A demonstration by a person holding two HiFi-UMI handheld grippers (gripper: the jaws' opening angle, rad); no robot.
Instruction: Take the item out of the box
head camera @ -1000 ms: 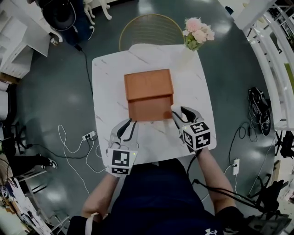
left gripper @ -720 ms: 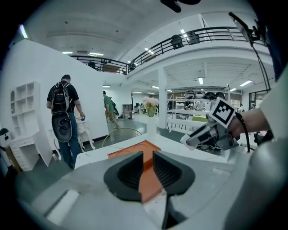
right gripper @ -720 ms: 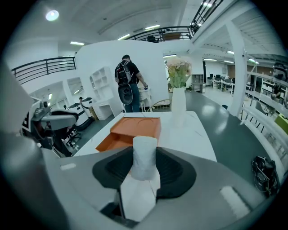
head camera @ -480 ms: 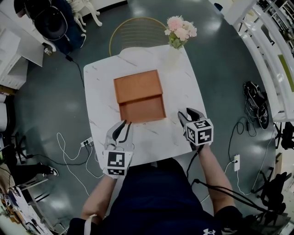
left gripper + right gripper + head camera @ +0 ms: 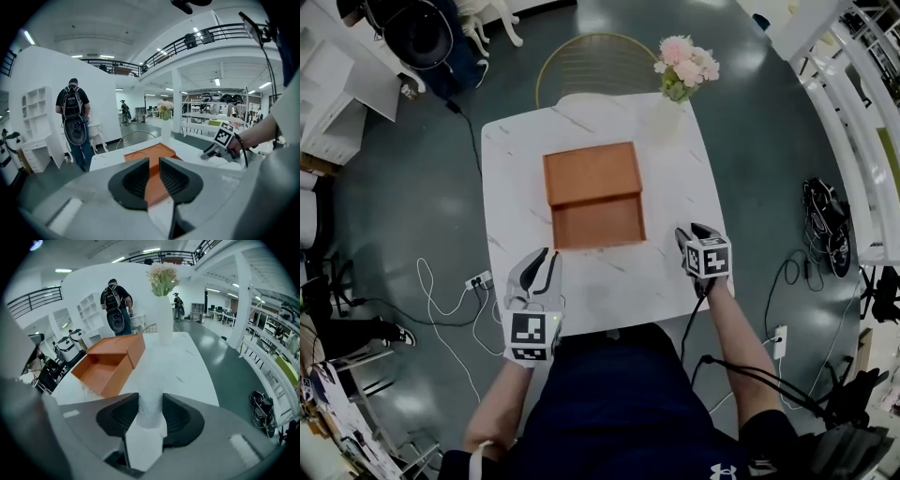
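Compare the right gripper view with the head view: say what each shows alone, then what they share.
Only the right gripper view: the white item clamped between the right gripper's jaws, and the balcony railing overhead. Only the head view: that gripper's marker cube, and the power strip on the floor. Both: the open, empty orange box, the flowers and the white table.

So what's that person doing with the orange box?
A person works at a white marble table with a gripper in each hand. The orange rectangular box lies open and looks empty. The right gripper is off to the box's side, near the table's edge, its fingers closed on a white roll-shaped item. The left gripper hovers in front of the box, fingers slightly apart and empty.
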